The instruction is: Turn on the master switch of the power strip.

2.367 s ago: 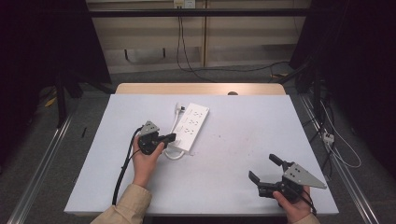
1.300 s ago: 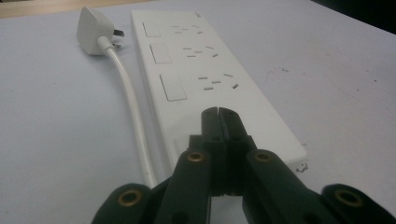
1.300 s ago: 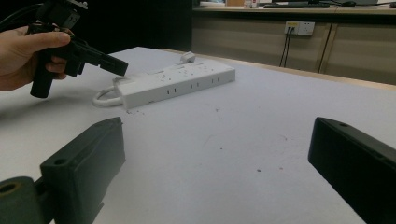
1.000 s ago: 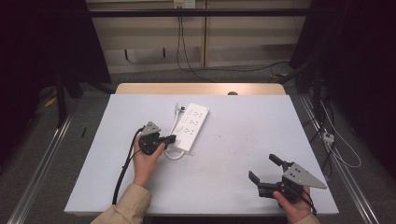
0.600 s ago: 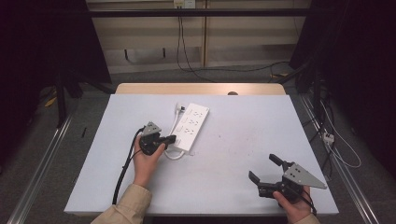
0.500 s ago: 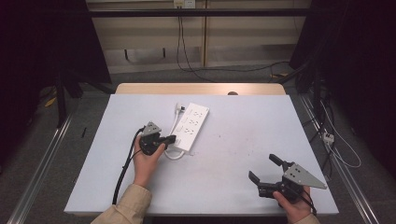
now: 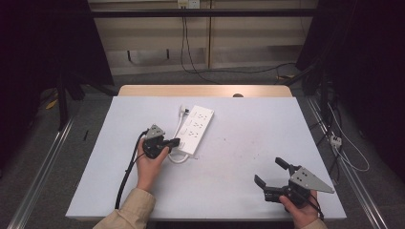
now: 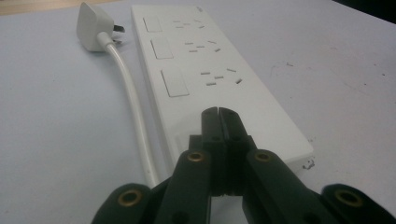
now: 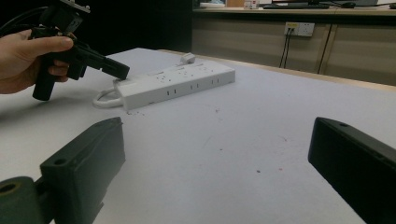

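The power strip (image 7: 196, 130) lies near the middle of the surface (image 7: 248, 157), cord at its 9 o'clock side. Left tongs (image 8: 218, 113) are pressed together over its near end, probably to press a switch (image 8: 174, 82): come down square. Right tongs (image 7: 271, 173) sit apart, idle at 5 o'clock.

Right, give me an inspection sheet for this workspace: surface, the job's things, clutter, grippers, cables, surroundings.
Surface: white table, a few small dark specks, wooden edge at the far side.
Job's things: white power strip lying flat, its white cord looped beside it, plug unplugged on the table.
Clutter: nothing seen.
Grippers: left gripper shut, jaw tips over the strip's near end; contact cannot be told. Right gripper open, empty, near the table's front right corner.
Cables: black cable trails from the left gripper across the table.
Surroundings: dark curtains at both sides, wall sockets with leads, cables on the floor.
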A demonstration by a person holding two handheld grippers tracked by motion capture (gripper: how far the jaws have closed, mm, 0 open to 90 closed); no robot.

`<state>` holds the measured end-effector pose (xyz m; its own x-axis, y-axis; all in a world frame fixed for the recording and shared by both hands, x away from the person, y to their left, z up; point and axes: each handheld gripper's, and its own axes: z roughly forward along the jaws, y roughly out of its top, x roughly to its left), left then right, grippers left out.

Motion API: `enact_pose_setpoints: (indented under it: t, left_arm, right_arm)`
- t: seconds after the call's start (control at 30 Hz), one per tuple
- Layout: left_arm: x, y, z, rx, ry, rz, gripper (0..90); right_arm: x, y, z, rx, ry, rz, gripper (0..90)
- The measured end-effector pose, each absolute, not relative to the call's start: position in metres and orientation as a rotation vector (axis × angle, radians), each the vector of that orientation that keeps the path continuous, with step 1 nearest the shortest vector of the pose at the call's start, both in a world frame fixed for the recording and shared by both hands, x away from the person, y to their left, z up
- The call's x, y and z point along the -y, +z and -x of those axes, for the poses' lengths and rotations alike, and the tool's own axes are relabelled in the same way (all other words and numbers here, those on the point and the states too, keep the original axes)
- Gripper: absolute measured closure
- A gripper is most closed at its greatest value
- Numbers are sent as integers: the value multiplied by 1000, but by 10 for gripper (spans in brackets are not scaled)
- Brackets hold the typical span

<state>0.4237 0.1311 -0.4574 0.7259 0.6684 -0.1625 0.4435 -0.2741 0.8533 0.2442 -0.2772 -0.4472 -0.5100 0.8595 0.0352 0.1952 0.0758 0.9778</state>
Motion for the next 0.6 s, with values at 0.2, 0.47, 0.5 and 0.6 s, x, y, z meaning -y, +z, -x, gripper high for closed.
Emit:
enact_pose_setpoints:
  t: [0.2, 0.47, 0.5, 0.6]
  left_arm:
    - [-131, -457, -424, -851, 285, -1924, 900]
    - [-130, -457, -424, -842, 288, -1931, 900]
    - [-130, -457, -423, -844, 287, -1929, 900]
    - [-130, -457, -423, -843, 288, -1928, 900]
  right_arm:
    - [277, -447, -244, -1777, 1469, -1046, 35]
    - [277, -447, -244, -1776, 1470, -1045, 34]
    - [277, -447, -244, -1776, 1470, -1045, 34]
    - [278, -447, -244, -1777, 1470, -1046, 34]
